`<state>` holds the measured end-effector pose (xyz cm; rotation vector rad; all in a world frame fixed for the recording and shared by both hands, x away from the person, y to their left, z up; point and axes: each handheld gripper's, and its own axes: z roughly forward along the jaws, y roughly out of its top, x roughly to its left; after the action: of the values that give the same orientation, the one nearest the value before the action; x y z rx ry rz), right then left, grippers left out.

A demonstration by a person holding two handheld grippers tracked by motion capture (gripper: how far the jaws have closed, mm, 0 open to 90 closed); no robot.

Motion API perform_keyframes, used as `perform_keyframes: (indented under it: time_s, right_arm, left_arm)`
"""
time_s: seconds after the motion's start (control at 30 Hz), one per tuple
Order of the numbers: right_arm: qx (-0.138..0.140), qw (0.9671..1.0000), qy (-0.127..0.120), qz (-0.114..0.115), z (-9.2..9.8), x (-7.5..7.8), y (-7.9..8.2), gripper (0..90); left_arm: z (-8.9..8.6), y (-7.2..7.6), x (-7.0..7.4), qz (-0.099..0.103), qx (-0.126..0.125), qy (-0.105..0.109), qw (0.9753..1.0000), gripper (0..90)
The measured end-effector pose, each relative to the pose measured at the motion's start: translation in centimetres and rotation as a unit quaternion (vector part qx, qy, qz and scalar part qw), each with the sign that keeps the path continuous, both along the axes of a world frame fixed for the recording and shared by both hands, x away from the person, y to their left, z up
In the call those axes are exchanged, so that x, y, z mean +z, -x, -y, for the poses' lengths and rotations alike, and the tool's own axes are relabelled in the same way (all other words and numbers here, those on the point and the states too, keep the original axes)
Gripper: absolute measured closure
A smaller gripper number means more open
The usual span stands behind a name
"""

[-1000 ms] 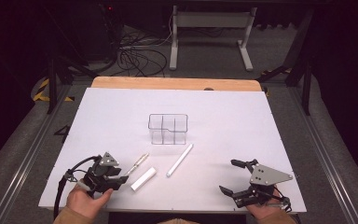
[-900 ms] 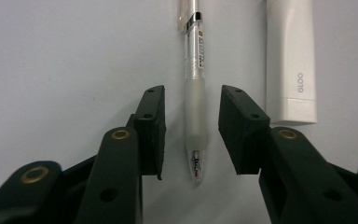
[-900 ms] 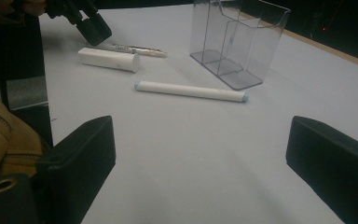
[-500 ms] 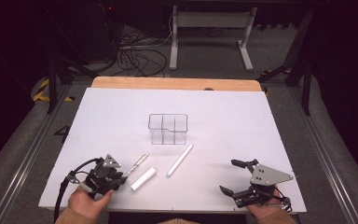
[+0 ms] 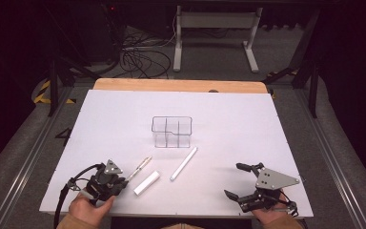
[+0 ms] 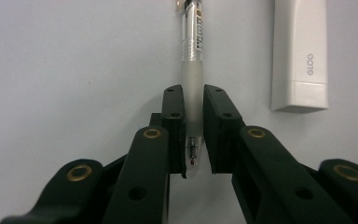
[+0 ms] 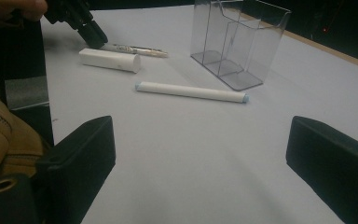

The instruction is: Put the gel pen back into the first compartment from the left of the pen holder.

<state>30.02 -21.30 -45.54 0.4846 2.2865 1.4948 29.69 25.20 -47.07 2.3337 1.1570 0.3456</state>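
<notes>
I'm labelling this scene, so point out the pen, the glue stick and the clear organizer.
pen [image 6: 193,51], left gripper view, on its clear barrel.
glue stick [image 6: 299,46], left gripper view, on its white body.
clear organizer [image 5: 172,131], high view, on its front wall.

Overhead light fell evenly on the white table [image 5: 105,124]; surroundings stayed dark. Shadows were soft and short. The high view was grainy; the left gripper view sharp on the pen [image 6: 193,70].
</notes>
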Motion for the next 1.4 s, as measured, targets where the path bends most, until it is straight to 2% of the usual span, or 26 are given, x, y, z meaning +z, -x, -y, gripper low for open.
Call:
perform_keyframes:
  time_s: [0.2, 0.27, 0.33, 0.47, 0.57, 1.0, 1.23, 1.4]
  right_arm:
    - [0.000, 1.0000, 0.000, 0.000, 0.0, 0.0, 0.0, 8.7]
    - [0.001, 1.0000, 0.000, -0.001, 0.0, 0.0, 0.0, 8.7]
    - [0.001, 1.0000, 0.001, -0.001, 0.0, 0.0, 0.0, 8.7]
    - [0.001, 1.0000, 0.000, 0.001, 0.0, 0.0, -0.1, 8.6]
    - [0.001, 1.0000, -0.001, 0.000, 0.0, 0.0, -0.1, 8.6]
    - [0.001, 1.0000, -0.001, -0.002, -0.1, -0.1, -0.1, 8.6]
    - [0.000, 1.0000, 0.002, -0.002, -0.2, -0.1, -0.1, 8.6]
    - [0.001, 1.0000, 0.002, -0.002, -0.2, -0.1, -0.2, 8.6]
  left_arm:
    - [-0.2, 0.1, 0.4, 0.009, 0.001, 0.006, 0.9999, 80.0]
    - [-0.4, 0.2, 0.6, 0.019, 0.000, 0.006, 0.9998, 80.1]
    - [-0.4, 0.3, 0.9, 0.023, 0.004, 0.015, 0.9996, 80.2]
    - [-0.6, 0.5, 1.4, 0.035, -0.001, 0.011, 0.9993, 80.3]
    - [-0.7, 0.5, 1.6, 0.031, -0.003, 0.021, 0.9993, 80.4]
    - [-0.9, 0.7, 2.7, 0.035, -0.010, 0.029, 0.9989, 80.3]
    - [-1.1, 0.7, 4.2, 0.042, -0.026, 0.033, 0.9982, 80.3]
    - [-1.2, 0.8, 5.0, 0.055, -0.025, 0.037, 0.9975, 80.3]
